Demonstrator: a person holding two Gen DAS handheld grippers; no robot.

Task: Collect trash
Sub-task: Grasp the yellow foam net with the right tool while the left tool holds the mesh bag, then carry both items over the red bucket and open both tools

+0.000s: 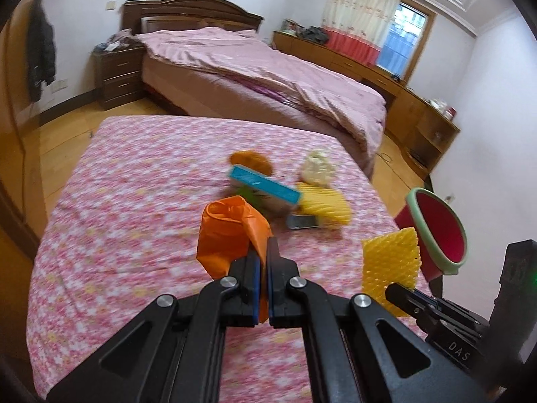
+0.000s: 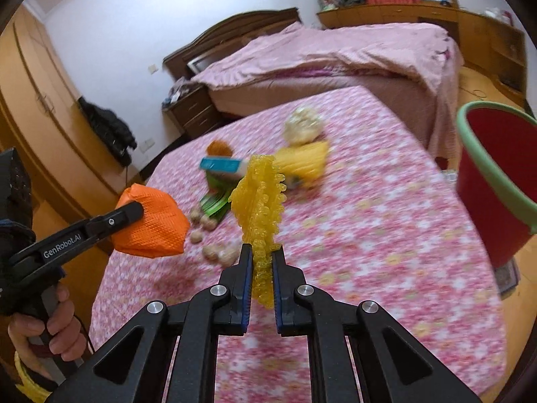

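Observation:
My left gripper [image 1: 263,252] is shut on an orange textured bag [image 1: 228,235], held above the pink floral tablecloth [image 1: 134,201]. From the right wrist view the same orange bag [image 2: 154,228] hangs from the left gripper [image 2: 136,210], which a hand [image 2: 50,329] holds. My right gripper [image 2: 261,252] is shut on a yellow bubble-wrap sheet [image 2: 260,201], standing on edge between the pads. The yellow sheet [image 1: 391,265] and the right gripper [image 1: 394,292] show at the right of the left wrist view. A red bucket with a green rim [image 2: 496,174] [image 1: 436,231] stands right of the table.
On the tablecloth [image 2: 369,235] lie a blue box [image 1: 265,184], a yellow ridged sheet [image 1: 325,206], a white crumpled wad [image 1: 317,168], a brown lump [image 1: 250,161], green strips [image 2: 214,201] and several nut shells [image 2: 218,252]. A bed [image 1: 268,77] stands beyond.

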